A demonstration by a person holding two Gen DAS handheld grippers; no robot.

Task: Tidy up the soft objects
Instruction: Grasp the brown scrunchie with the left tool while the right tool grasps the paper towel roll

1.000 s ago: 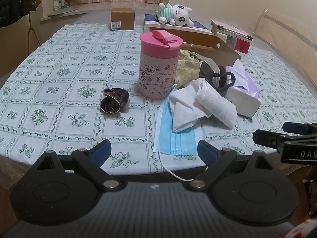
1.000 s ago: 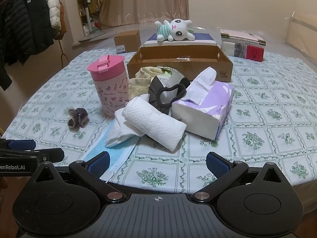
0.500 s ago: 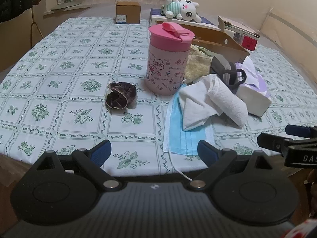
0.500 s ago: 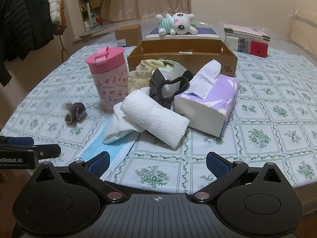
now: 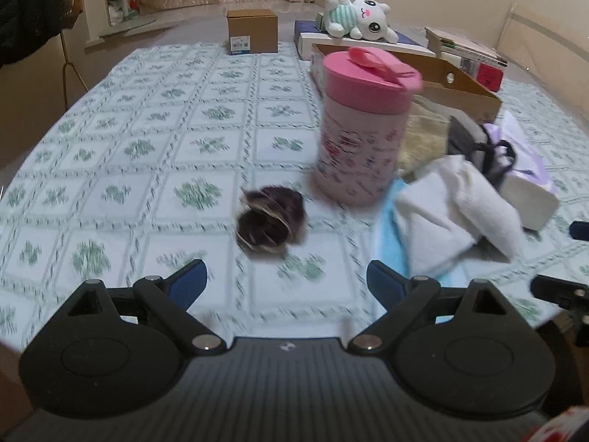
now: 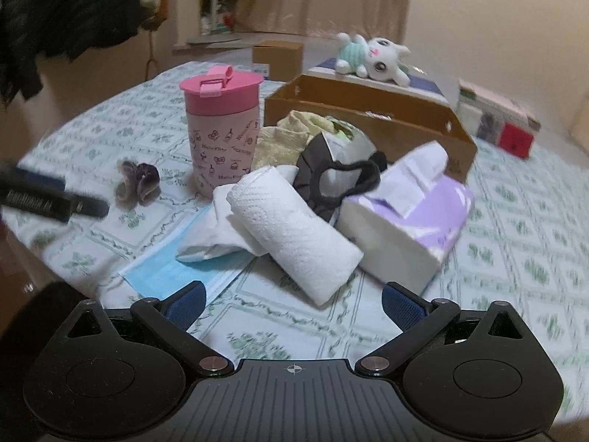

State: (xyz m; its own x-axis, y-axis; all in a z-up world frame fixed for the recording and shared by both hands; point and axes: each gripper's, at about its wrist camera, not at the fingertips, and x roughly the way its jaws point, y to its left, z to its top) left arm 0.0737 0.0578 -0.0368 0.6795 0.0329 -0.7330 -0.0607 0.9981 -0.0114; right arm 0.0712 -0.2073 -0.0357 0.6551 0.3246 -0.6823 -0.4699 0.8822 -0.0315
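Hovering wide apart and empty, left gripper (image 5: 286,274) faces the scrunchie (image 5: 270,224) — right gripper (image 6: 291,300), equally wide, faces the towel roll (image 6: 294,228).

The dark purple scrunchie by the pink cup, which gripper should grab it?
Probably the left. The left gripper is open, and the scrunchie lies alone just ahead between its fingers. The right gripper faces the rolled white towel instead, with the scrunchie far off to its left.
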